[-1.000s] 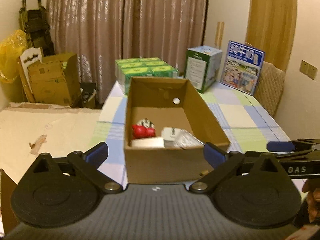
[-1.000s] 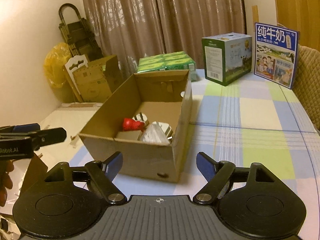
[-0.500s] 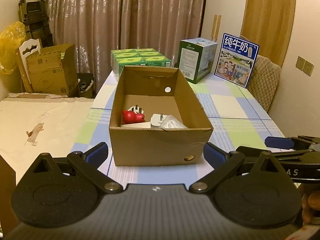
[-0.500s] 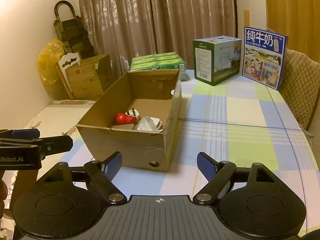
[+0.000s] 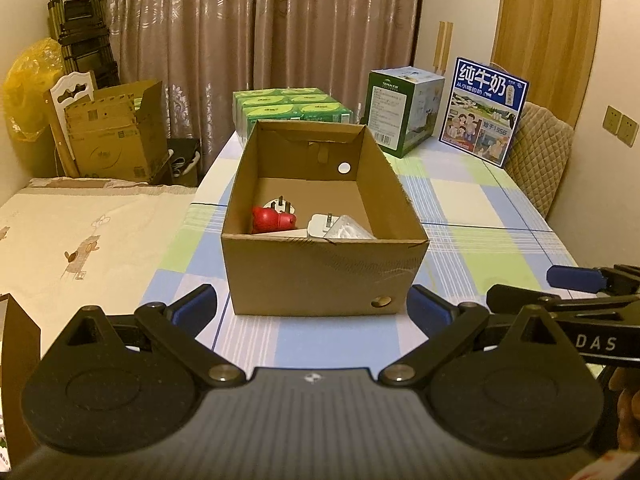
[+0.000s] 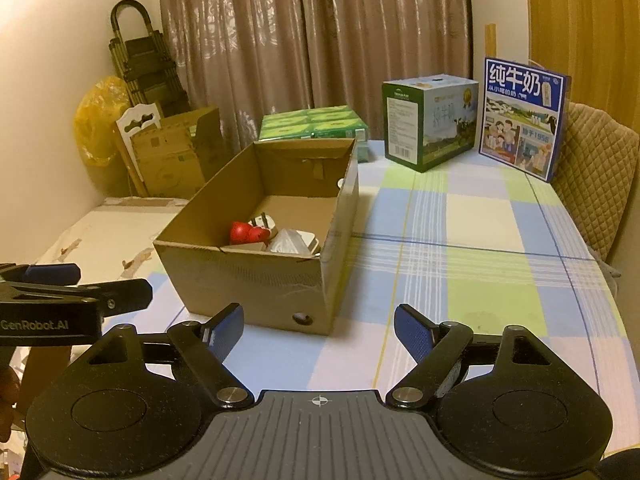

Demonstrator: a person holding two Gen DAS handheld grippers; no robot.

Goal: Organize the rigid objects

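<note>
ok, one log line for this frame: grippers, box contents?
left gripper: open, empty | right gripper: open, empty | cardboard box: on table | inside: red plug, white adapter

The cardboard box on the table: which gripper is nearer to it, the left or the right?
Left, slightly. The left gripper faces the cardboard box head-on, just short of its front wall; the right gripper sits off its front right corner.

An open cardboard box (image 5: 320, 276) stands upright on the checked table. At its near end lie a red toy (image 5: 273, 220), 2 white plugs (image 5: 280, 205) with prongs up, and a clear packet (image 5: 347, 232).
</note>
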